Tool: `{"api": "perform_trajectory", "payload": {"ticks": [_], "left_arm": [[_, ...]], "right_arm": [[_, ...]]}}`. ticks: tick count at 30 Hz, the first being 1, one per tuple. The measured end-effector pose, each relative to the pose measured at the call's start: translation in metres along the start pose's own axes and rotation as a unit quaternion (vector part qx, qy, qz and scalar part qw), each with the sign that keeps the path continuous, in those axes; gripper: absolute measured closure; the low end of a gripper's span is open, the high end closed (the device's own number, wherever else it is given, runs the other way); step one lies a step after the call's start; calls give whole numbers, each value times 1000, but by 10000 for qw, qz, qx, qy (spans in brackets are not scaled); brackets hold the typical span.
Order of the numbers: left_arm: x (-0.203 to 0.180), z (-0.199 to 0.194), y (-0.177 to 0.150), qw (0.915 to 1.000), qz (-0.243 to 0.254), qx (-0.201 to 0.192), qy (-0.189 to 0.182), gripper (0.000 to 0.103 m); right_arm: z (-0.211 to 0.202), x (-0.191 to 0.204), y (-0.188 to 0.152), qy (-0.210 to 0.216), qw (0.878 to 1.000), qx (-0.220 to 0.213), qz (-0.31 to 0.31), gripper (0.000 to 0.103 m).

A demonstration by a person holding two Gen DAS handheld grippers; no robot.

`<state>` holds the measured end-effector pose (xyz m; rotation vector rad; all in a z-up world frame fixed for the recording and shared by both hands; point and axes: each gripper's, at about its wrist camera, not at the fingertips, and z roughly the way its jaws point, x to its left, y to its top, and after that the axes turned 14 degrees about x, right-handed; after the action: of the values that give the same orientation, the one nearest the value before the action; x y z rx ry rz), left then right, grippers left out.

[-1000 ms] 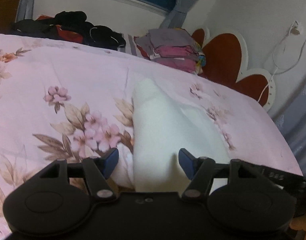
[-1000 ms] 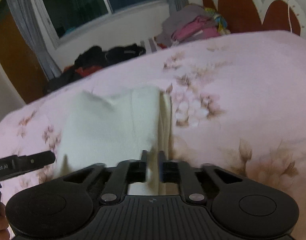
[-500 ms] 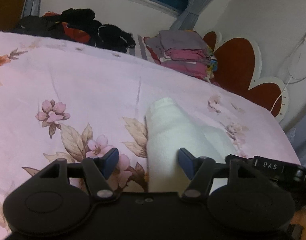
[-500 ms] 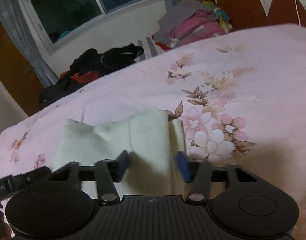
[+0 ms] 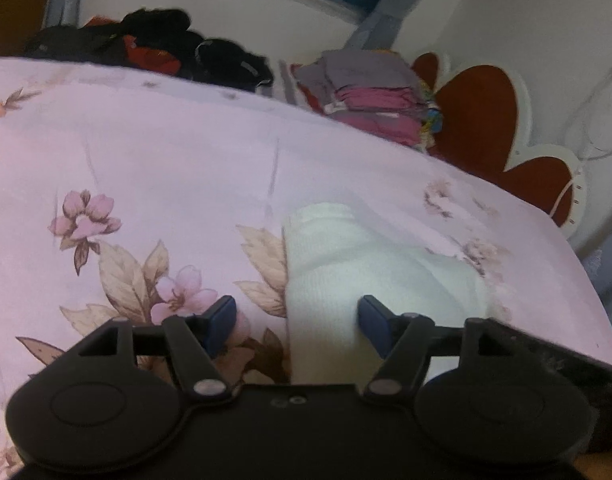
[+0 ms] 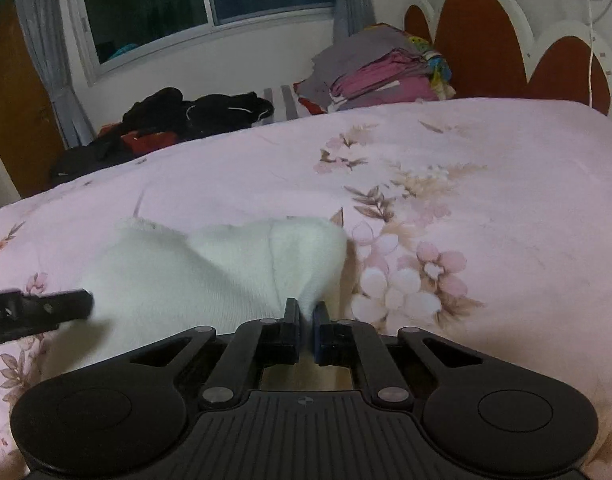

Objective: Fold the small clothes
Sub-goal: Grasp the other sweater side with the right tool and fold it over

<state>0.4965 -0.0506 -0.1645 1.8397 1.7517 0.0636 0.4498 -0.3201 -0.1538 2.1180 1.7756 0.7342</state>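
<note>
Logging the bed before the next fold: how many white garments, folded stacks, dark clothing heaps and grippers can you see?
White garment: 1
Folded stack: 1
Dark clothing heap: 1
Grippers: 2, left gripper and right gripper
Total: 5

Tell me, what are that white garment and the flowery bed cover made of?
The white garment looks like a soft knit, perhaps cotton: fine ribbing shows in the left wrist view, and its edge is fuzzy. The bed cover seems a smooth, matte woven fabric with printed flowers, creasing softly.
</note>
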Motion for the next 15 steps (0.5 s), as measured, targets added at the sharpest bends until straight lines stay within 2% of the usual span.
{"api": "perform_trajectory", "payload": {"ticks": [7, 12, 15], "left_arm": [[-9, 2, 9, 9996, 196, -9, 191, 34], [-12, 12, 19, 9996, 142, 41, 239, 32], [-7, 18, 19, 9998, -3, 127, 172, 30]], "right_arm": [[-15, 3, 17, 122, 9990, -414, 88, 94], [8, 19, 33, 103, 9996, -231, -159, 94], [32, 16, 30, -275, 9994, 65, -194, 94]]}}
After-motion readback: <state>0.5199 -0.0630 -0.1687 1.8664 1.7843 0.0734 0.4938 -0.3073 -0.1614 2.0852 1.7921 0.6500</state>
